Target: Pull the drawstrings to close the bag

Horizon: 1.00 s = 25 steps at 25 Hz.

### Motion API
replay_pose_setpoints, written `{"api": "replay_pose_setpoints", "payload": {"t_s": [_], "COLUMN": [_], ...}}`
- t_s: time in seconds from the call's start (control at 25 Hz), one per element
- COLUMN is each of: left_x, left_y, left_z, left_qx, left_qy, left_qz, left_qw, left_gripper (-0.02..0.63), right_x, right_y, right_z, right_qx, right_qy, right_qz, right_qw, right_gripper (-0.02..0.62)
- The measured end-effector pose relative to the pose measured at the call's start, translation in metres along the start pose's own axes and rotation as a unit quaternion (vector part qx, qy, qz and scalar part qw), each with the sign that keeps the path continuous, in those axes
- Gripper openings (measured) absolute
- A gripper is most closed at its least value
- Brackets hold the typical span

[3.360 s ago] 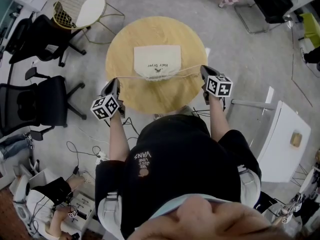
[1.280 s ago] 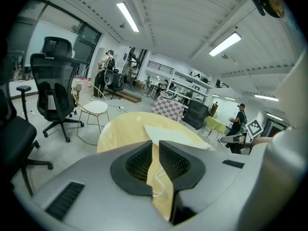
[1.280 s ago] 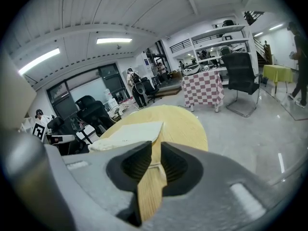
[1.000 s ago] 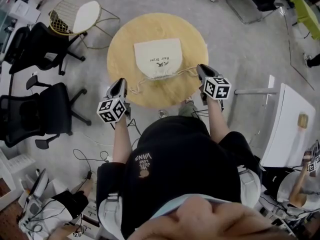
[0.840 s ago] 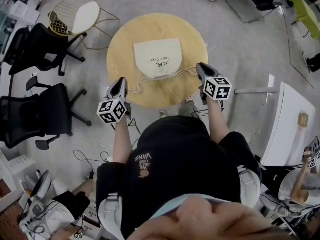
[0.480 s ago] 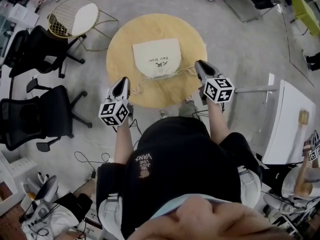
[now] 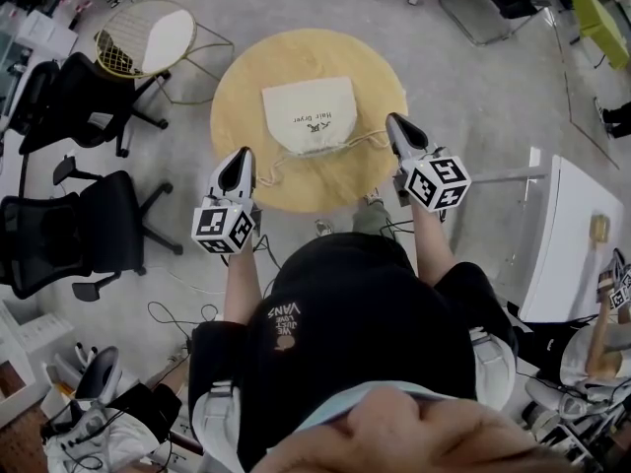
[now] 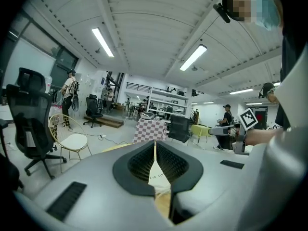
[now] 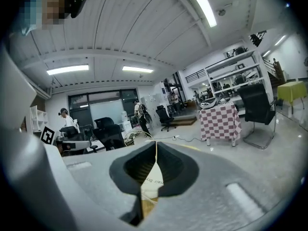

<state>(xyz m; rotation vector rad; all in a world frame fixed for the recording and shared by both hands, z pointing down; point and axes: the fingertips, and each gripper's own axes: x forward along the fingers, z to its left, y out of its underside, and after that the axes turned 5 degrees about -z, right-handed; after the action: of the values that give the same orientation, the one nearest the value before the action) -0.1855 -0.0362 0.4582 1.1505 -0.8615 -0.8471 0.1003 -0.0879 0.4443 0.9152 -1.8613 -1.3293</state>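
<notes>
Head view: the cream bag lies flat at the middle of the round table, its gathered mouth toward the person. The left cord lies slack in loops on the table, near the left gripper but apart from it. The right cord runs to just beside the right gripper; contact cannot be confirmed.

Left gripper view: the jaws have just been closing and stand pressed together, nothing between them.

Right gripper view: the jaws are pressed together, the bag showing beyond.
</notes>
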Motion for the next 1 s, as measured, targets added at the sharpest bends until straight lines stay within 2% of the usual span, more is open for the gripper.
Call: {"api": "replay_pose_setpoints", "payload": {"t_s": [0.56, 1.0], "left_x": [-0.01, -0.013], "left_y": [-0.049, -0.055], "left_z": [-0.029, -0.031], "left_qx": [0.031, 0.035], "left_qy": [0.035, 0.031], "left_qz": [-0.059, -0.064], "left_qw": [0.9972, 0.9969], "left_gripper": [0.023, 0.023], "right_x": [-0.008, -0.004], "right_y": [-0.041, -0.047], "right_z": [0.038, 0.051], "right_qx": [-0.026, -0.035], "right_qy": [-0.042, -0.057], "right_qz": [-0.049, -0.051], "right_qw": [0.998, 0.996], "right_gripper": [-0.002, -0.002]}}
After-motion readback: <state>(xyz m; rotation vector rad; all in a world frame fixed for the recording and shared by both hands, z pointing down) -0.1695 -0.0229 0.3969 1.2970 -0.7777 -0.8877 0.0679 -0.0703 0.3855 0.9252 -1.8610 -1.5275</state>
